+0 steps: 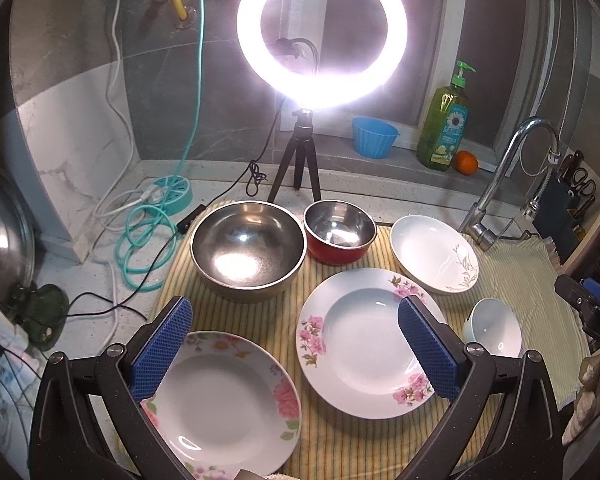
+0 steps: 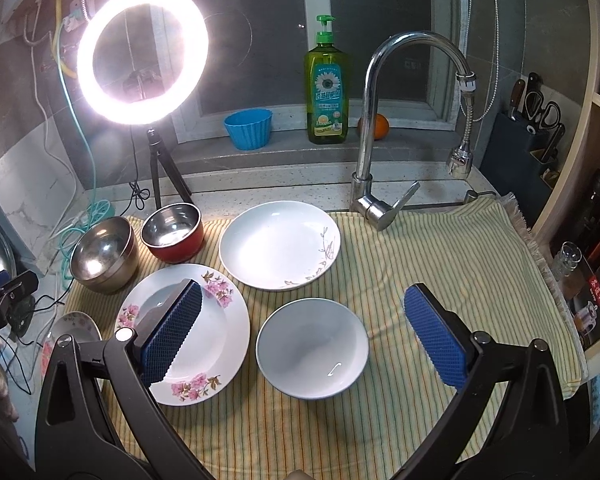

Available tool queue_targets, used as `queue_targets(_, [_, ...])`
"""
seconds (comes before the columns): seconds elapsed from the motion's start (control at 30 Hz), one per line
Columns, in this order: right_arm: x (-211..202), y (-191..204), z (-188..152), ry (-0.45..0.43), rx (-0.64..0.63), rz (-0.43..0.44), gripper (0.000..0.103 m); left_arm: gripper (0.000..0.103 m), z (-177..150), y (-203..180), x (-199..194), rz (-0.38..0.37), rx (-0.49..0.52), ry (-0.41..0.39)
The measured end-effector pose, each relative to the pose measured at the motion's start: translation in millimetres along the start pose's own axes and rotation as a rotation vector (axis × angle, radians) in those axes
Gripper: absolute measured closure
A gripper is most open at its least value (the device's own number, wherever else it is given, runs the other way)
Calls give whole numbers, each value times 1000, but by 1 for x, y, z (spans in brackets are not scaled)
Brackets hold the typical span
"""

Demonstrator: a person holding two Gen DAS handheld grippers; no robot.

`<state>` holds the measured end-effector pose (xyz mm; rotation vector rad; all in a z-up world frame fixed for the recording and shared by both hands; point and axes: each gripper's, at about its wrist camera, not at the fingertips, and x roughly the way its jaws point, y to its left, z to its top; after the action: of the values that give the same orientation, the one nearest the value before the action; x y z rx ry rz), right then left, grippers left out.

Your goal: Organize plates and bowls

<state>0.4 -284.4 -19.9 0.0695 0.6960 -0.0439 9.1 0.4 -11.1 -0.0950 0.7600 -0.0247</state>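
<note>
On a striped cloth (image 1: 340, 440) (image 2: 440, 264) lie a large steel bowl (image 1: 247, 250) (image 2: 102, 254), a red-sided steel bowl (image 1: 339, 231) (image 2: 173, 232), a white plate with a grey sprig (image 1: 434, 253) (image 2: 279, 244), a pink-flowered plate (image 1: 360, 344) (image 2: 220, 344), a second flowered plate (image 1: 224, 404) (image 2: 76, 326) and a small white bowl (image 1: 494, 326) (image 2: 312, 348). My left gripper (image 1: 296, 348) hangs open above the two flowered plates. My right gripper (image 2: 304, 336) stands open over the small white bowl. Neither holds anything.
A lit ring light on a tripod (image 1: 322, 32) (image 2: 142, 54) stands behind the bowls. Cables and a teal hose (image 1: 140, 240) lie left. A tap (image 2: 374, 152), soap bottle (image 2: 327, 84), blue cup (image 2: 248, 128), orange (image 2: 380, 126) and knife block (image 2: 528, 136) line the back and right. A pot lid (image 1: 0, 236) is far left.
</note>
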Motion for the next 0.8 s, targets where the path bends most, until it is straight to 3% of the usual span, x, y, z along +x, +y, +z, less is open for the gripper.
queue_targets(0.8, [16, 4, 9, 15, -4, -5, 0, 1, 10, -4, 14, -14, -2, 24])
